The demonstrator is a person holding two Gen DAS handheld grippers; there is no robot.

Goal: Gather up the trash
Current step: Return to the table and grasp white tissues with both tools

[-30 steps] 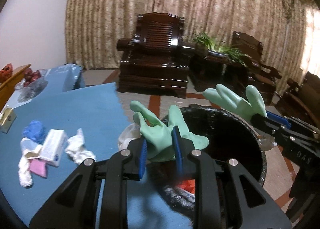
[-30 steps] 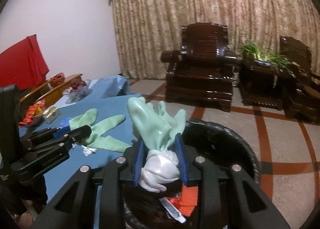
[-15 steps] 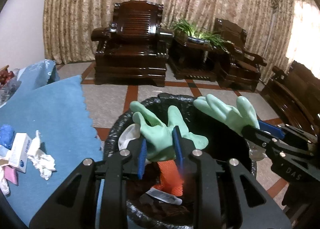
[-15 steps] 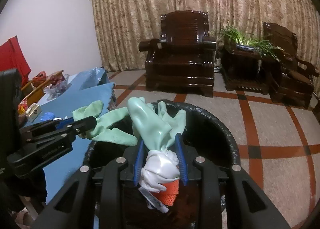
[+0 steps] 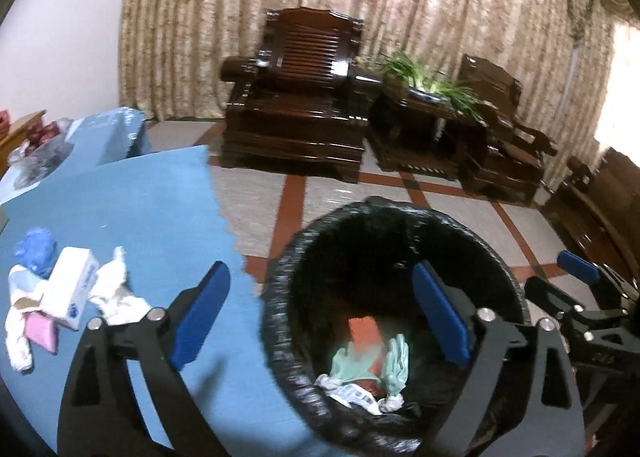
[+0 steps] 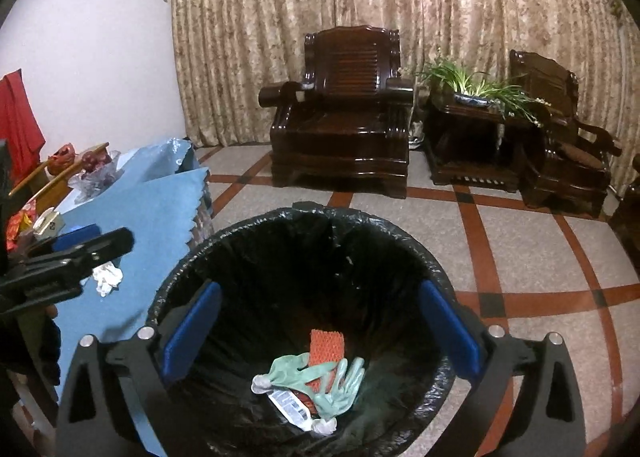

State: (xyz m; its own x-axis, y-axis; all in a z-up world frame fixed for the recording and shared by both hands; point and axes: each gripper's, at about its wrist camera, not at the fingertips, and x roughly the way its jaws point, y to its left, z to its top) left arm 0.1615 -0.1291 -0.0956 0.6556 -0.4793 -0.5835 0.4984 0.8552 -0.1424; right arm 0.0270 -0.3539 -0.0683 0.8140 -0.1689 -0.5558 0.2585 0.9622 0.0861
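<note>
Green gloves (image 5: 372,365) lie at the bottom of the black-lined bin (image 5: 280,281) in my left wrist view, no longer pinched as they were a second ago; my left gripper (image 5: 320,313) is opening wide, nothing between its jaws. Tissues and a small box (image 5: 72,293) remain on the blue table (image 5: 152,209). From my right wrist view, my right gripper (image 6: 320,333) is opening too, empty, above the dropped gloves and orange sponge (image 6: 326,347).

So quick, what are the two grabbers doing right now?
Left gripper: jaws opening wide, nothing between them.
Right gripper: jaws opening wide, empty; gloves lie in the bin.
</note>
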